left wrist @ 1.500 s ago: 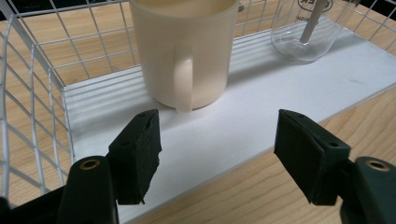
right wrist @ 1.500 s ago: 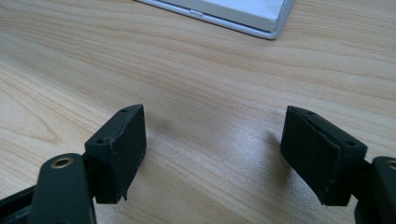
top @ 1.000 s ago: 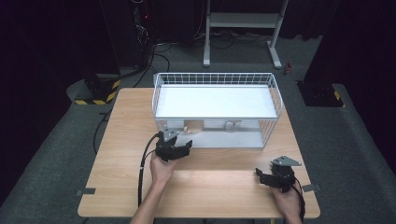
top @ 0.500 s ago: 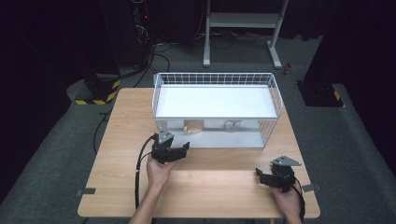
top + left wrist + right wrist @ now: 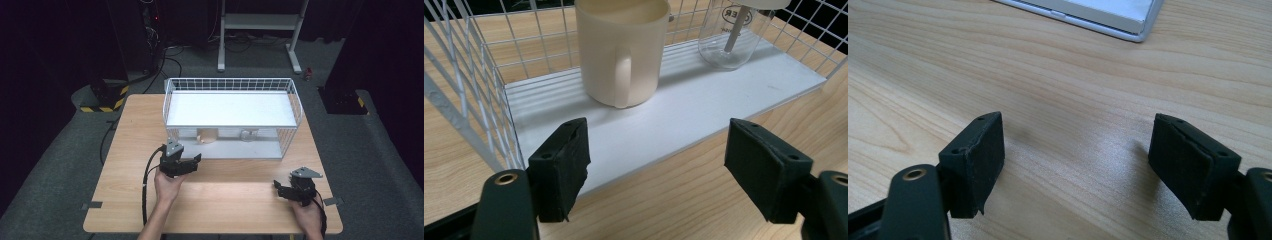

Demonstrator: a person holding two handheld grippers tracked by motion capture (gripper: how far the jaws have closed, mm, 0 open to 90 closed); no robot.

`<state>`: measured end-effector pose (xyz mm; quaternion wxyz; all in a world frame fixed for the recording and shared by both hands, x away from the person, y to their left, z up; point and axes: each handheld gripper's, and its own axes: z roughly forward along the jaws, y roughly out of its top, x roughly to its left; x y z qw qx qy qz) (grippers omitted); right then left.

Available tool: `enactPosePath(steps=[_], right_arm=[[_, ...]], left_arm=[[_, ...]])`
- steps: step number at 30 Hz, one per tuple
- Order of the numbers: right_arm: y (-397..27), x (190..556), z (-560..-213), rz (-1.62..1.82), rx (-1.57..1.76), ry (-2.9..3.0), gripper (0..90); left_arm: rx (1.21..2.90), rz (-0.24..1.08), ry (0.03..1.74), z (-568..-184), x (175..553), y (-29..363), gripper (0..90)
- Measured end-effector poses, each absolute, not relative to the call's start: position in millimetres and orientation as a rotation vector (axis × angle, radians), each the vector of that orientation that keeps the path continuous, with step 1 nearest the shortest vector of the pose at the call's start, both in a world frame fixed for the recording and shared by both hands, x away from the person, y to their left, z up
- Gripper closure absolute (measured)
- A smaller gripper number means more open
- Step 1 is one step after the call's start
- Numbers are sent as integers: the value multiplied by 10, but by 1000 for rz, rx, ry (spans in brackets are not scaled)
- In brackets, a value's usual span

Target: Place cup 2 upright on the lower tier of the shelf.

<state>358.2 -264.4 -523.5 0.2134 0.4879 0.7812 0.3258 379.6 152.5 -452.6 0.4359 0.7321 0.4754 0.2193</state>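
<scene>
The left gripper is now sitting farther back from the wire rack than a second ago, and its jaws have just been opening with nothing between them. So I judge the cream mug is released (it is standing upright on the lower shelf, beside a glass jar). The right gripper is resting wide and empty over the wooden table.

Left claw empty, jaws just been opening; right claw gapes, empty

High view overhead, gripper views low, near tabletop, shared
</scene>
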Motion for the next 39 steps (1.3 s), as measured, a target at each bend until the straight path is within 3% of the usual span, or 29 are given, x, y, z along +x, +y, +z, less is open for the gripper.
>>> enactPosePath(steps=[39], right_arm=[[-2644,3582,-5235,904,1354,2168,227]], left_arm=[[1799,559,1186,-4543,3545,1686,228]])
